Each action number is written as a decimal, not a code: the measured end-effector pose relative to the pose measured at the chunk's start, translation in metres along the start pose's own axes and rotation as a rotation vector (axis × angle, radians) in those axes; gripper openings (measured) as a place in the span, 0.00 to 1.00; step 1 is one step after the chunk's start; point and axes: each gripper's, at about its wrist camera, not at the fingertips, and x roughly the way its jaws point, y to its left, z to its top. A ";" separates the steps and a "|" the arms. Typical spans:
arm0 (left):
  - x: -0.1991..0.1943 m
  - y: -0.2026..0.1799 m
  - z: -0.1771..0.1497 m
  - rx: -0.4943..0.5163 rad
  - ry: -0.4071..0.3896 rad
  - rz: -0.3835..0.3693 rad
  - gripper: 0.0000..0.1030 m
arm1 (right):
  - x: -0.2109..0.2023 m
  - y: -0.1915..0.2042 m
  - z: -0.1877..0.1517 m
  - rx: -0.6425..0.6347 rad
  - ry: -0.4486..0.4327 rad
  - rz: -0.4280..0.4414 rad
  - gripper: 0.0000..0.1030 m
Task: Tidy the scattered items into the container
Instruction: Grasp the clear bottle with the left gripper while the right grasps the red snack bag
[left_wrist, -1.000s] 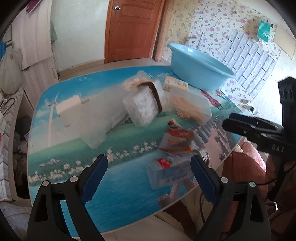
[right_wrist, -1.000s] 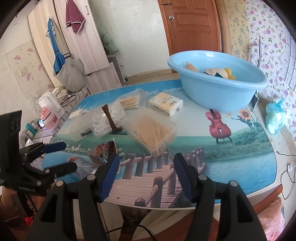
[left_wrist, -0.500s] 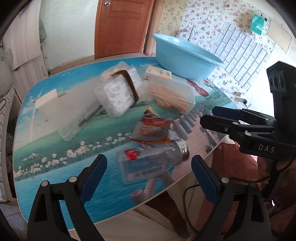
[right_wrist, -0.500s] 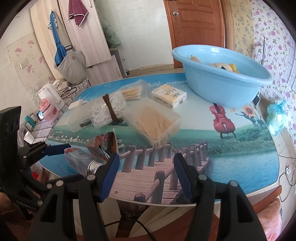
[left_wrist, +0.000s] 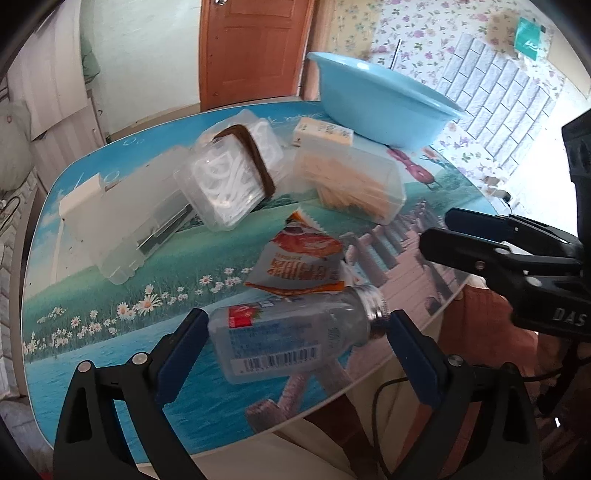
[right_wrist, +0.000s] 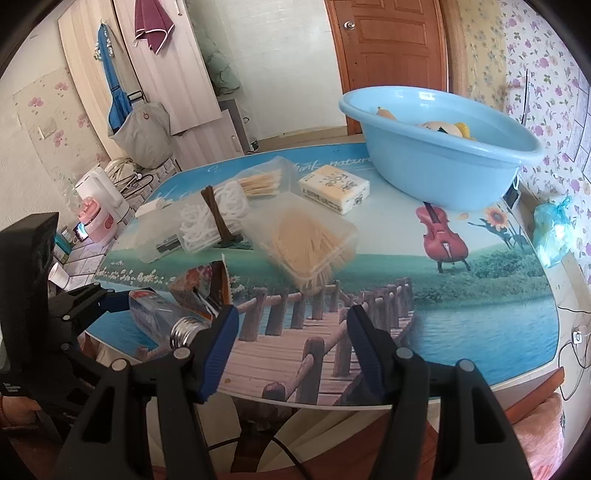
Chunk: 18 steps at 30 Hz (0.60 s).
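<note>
Left gripper (left_wrist: 295, 332) had moved forward since a second earlier, and its spread fingers now stood on both sides of the lying clear bottle (left_wrist: 295, 338), not yet pressing it. Beside it lay the snack packet (left_wrist: 301, 260). Right gripper (right_wrist: 290, 341) waited open and empty. Farther right stood the blue basin (right_wrist: 439, 155), well apart, so closing seemed next.

both views are bright with daylight. in the left wrist view the light pours in from the far right, beyond the right jaw, where the wall (left_wrist: 517, 122) washes out to near white. the glossy table (right_wrist: 461, 321) carries soft pale sheen ahead of the jaws. the bottle (left_wrist: 295, 339) between the left jaws looks slightly smeared, its label soft. the fisheye bends straight lines strongly, and the corners fall to black vignette.
</note>
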 end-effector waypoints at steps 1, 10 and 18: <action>0.000 0.001 0.000 -0.002 -0.004 0.002 0.94 | 0.000 0.000 0.000 -0.001 0.001 0.000 0.59; -0.012 0.011 -0.003 0.002 -0.041 0.024 0.87 | 0.002 0.007 0.000 -0.013 0.004 0.008 0.59; -0.025 0.030 -0.004 -0.041 -0.069 0.042 0.87 | 0.011 0.029 0.002 -0.056 0.025 0.051 0.59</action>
